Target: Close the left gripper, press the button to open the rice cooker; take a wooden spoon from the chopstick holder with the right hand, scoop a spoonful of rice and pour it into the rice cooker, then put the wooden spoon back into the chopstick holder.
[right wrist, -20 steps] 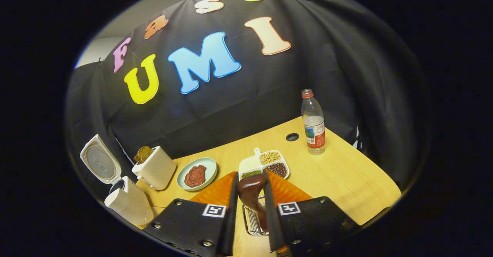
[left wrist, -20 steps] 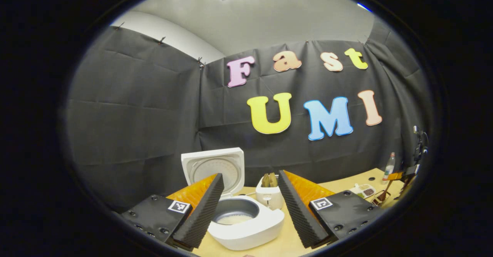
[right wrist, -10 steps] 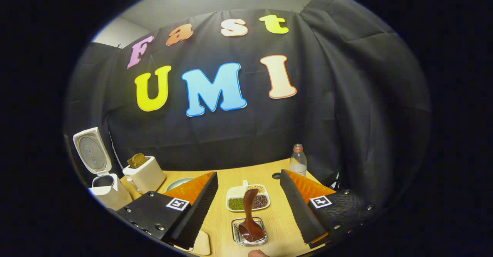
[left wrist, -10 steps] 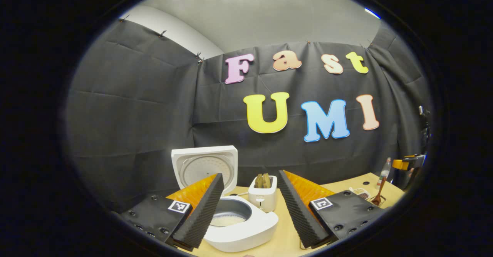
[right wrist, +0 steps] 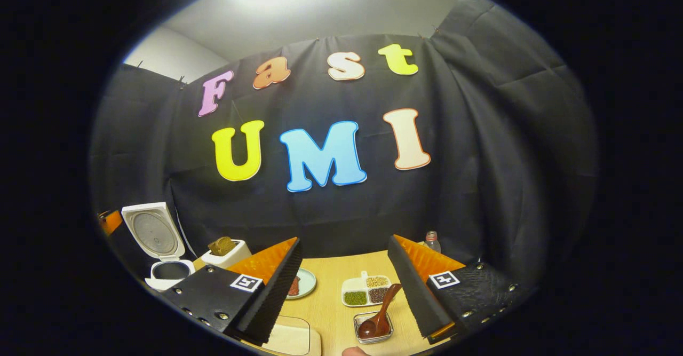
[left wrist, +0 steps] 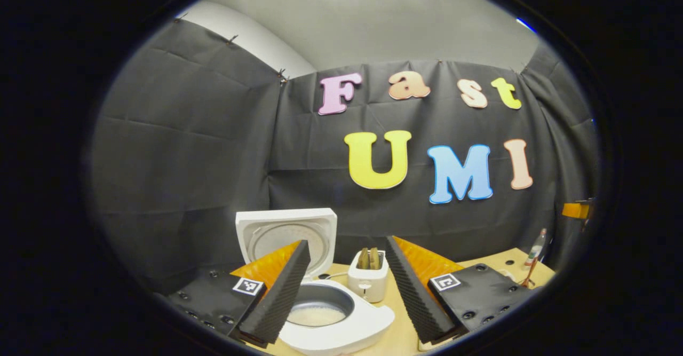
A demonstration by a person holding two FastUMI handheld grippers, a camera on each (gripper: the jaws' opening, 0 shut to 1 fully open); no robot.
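fingers of the left gripper stand wide apart with nothing between them, hanging just above the open rice cooker, whose white body sits on the worktop with pale rice low in its dark inner pot. fingers of the right gripper are spread just as wide and grip nothing; below them the wooden spoon leans in the chopstick holder, a small wire basket, bowl down and handle tilted up to the right, clear of both fingers. each gripper carries small square black-and-white marker tags on its body, and no readable brand or label can be made out on any item. in the right gripper view a pale board lies at the near left edge, then a divided dish of green, tan and dark beans, a plate partly behind the left finger, and a bottle at the far edge. farther left stand a white toaster with bread in it and the cooker with its lid raised. in the left gripper view the raised lid stands behind the pot, the toaster just right of it, and the bottle and spoon handle are tiny at the far right.
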